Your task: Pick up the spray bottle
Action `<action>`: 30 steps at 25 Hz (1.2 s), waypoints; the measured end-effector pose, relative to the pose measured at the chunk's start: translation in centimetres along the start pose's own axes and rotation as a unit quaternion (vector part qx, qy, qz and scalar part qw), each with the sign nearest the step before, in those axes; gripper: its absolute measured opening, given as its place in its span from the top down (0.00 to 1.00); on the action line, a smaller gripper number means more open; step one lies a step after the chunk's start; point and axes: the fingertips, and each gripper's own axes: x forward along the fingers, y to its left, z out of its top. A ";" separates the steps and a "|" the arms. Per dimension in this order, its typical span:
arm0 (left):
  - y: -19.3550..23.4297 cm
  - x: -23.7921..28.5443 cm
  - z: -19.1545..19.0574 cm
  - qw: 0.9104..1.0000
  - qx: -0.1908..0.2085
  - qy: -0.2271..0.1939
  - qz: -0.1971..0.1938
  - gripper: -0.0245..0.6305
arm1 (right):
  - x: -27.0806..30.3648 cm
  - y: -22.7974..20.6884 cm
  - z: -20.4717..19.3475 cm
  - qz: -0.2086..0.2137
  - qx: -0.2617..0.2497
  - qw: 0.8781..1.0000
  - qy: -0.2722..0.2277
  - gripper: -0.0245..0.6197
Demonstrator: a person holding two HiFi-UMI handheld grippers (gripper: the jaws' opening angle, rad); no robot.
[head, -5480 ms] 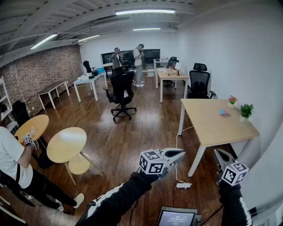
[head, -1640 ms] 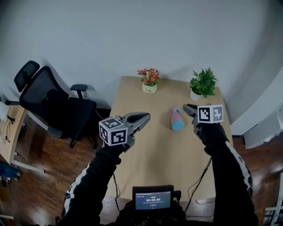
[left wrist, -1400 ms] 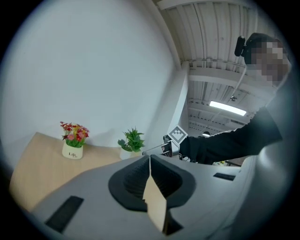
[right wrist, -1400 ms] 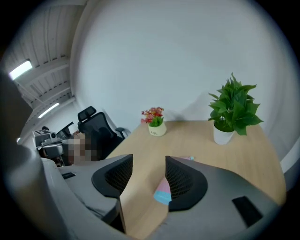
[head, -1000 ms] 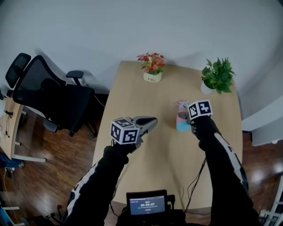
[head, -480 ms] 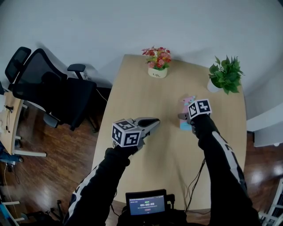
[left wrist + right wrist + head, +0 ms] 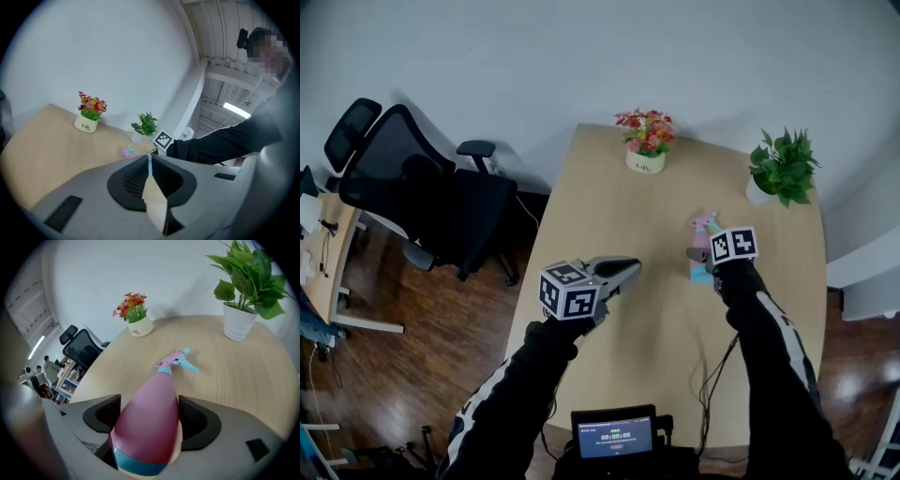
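- My right gripper (image 7: 697,255) is down at the spray bottle (image 7: 149,423), which lies on its side on the right half of the table (image 7: 609,206), blue base toward me and trigger head (image 7: 183,359) pointing to the far side.
- The right jaws stand wide apart with the pink body between them. The pads sit just beside its flanks, the right one perhaps touching, and I see no firm squeeze.
- So I judge the reach done and the bottle lined up. The closing and the lift are not yet done, and the bottle rests on the wood.
- My left gripper (image 7: 623,269) hovers over the middle of the table, well apart from the bottle. Its jaws are pressed together and hold nothing, so it has no part in this.
- The body is smooth, round and tapers toward the neck, so I think a grip too far forward could let it slide out. The pads sit on the wider part, which looks right.
- A flower pot (image 7: 645,150) stands at the far edge and a green plant (image 7: 782,169) at the far right corner, both well apart from the bottle. Nothing lies in the way of a straight lift.
- An office chair (image 7: 422,202) stands off the table's left side, and a small screen (image 7: 615,436) sits near me at the bottom.
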 end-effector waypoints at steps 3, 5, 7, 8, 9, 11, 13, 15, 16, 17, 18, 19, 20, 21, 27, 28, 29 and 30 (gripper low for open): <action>-1.0 -1.4 1.0 1.000 0.008 -0.009 0.006 0.92 | -1.9 1.1 -0.2 0.031 0.031 0.998 -0.041 0.38; -2.1 -2.1 1.5 1.000 0.012 -0.014 0.004 0.92 | -3.1 1.7 -0.7 0.037 0.032 0.998 -0.045 0.38; -3.3 -2.7 1.4 1.000 0.016 -0.013 0.000 0.92 | -3.6 2.0 -1.8 0.028 0.017 0.999 -0.029 0.39; -3.9 -2.7 1.3 1.000 0.018 -0.012 -0.001 0.92 | -3.6 2.0 -2.5 0.023 0.009 1.000 -0.019 0.39; -4.3 -2.7 1.0 1.000 0.020 -0.012 -0.003 0.92 | -3.5 1.8 -3.1 0.018 0.001 1.000 -0.009 0.39; -4.7 -2.7 0.5 1.000 0.022 -0.011 -0.004 0.92 | -2.9 1.4 -4.0 0.004 -0.016 1.000 0.012 0.39; -4.7 -2.9 0.0 1.000 0.022 -0.008 -0.002 0.92 | -2.4 1.2 -4.7 -0.010 -0.027 0.999 0.032 0.39; -4.5 -3.4 -0.6 1.000 0.020 -0.006 0.001 0.92 | -2.0 1.5 -5.1 -0.022 -0.036 0.998 0.047 0.39; -4.4 -3.8 -0.8 1.000 0.020 -0.005 0.003 0.92 | -1.9 1.7 -5.2 -0.029 -0.041 0.997 0.055 0.38; -4.2 -4.1 -0.9 1.000 0.019 -0.005 0.005 0.92 | -1.8 1.9 -5.3 -0.035 -0.046 0.996 0.065 0.38; -4.2 -4.3 -1.0 1.000 0.018 -0.005 0.005 0.92 | -1.6 2.0 -5.4 -0.040 -0.050 0.995 0.074 0.38; -4.1 -4.6 -1.1 1.000 0.018 -0.005 0.005 0.92 | -1.5 2.1 -5.5 -0.044 -0.052 0.994 0.082 0.37; -4.1 -4.9 -1.2 1.000 0.018 -0.005 0.005 0.92 | -1.4 2.2 -5.5 -0.047 -0.052 0.994 0.088 0.37; -4.1 -5.1 -1.3 1.000 0.018 -0.005 0.005 0.92 | -1.2 2.4 -5.7 -0.048 -0.051 0.993 0.093 0.36; -3.7 -6.4 -1.5 1.000 0.018 -0.005 0.008 0.92 | 0.0 3.4 -6.1 -0.051 -0.057 0.992 0.105 0.33; -3.7 -6.5 -1.5 1.000 0.018 -0.005 0.009 0.92 | 0.0 3.4 -6.0 -0.044 -0.050 0.993 0.095 0.33; -3.7 -6.6 -1.5 1.000 0.017 -0.004 0.010 0.92 | -0.2 3.3 -6.0 -0.036 -0.038 0.995 0.080 0.34; -3.7 -6.8 -1.4 1.000 0.016 -0.004 0.011 0.92 | -0.4 3.2 -5.9 -0.028 -0.024 0.997 0.064 0.34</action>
